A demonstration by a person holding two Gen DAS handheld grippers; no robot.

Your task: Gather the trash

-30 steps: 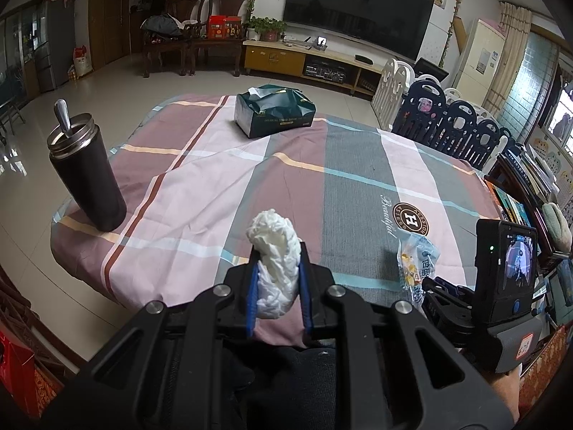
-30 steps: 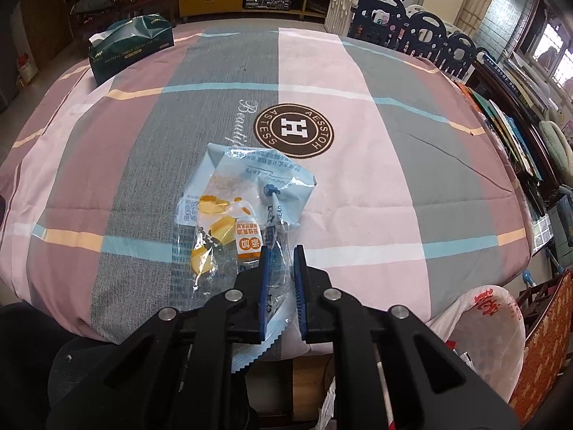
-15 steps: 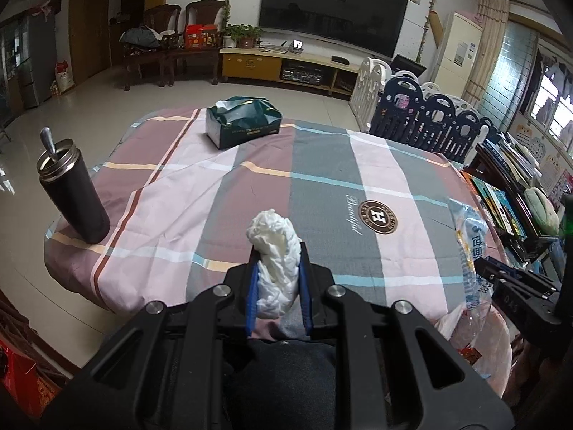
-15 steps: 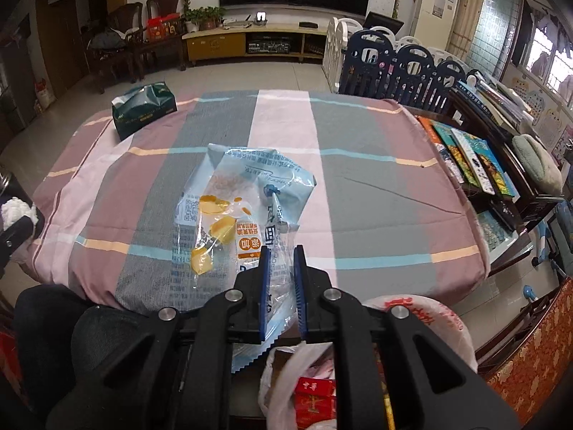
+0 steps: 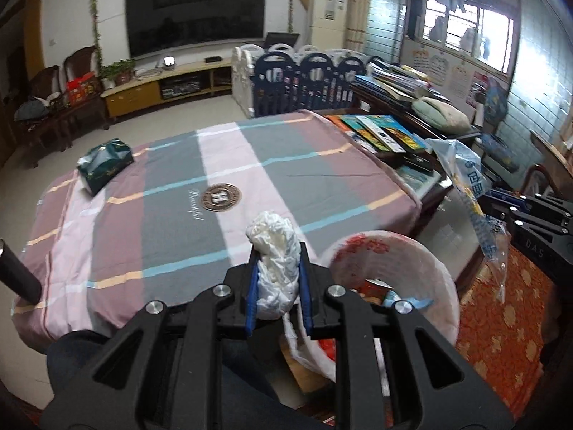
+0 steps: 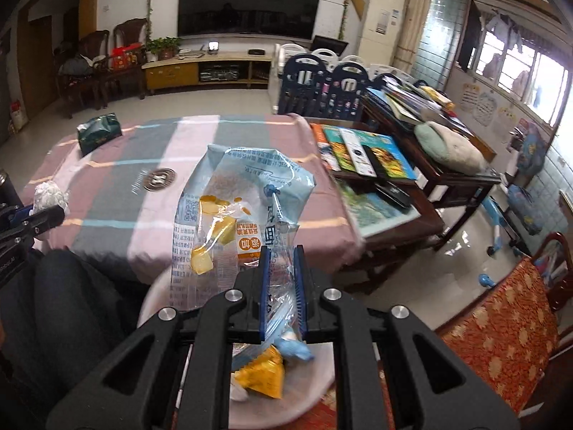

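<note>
**Both claws carry trash above the bag**

I see the crumpled white tissue (image 5: 275,265) pinched between the blue pads of my left claw (image 5: 277,286). The tissue stands up above the fingertips and hangs a little below them. Just beside it, to the right in the left wrist view, is the open mouth of the white trash bag (image 5: 429,268), with red print on its rim and some coloured rubbish inside. The bag stands on the floor by the near edge of the surface (image 5: 172,222), which is covered by a striped cloth in pink, grey and mauve with a round emblem (image 5: 220,197).

My right claw (image 6: 283,286) is pressed together on the lower part of the clear snack wrapper (image 6: 236,215). The wrapper has pale blue print, and yellow pieces show through it. It rises in front of the camera and is off the surface. Under this claw I see the inside of the trash bag (image 6: 315,376), where a yellow packet (image 6: 263,372) lies.

Each claw shows in the other's view: the right one with the wrapper at the right edge of the left view, the left one with the tissue at the left edge of the right view.

On the far left part of the surface lies a dark green tissue pack (image 5: 105,165). At the left edge a dark cylinder (image 5: 18,276) stands, mostly cut off. Beyond the surface on the right is a low table with books (image 6: 361,150).
</note>
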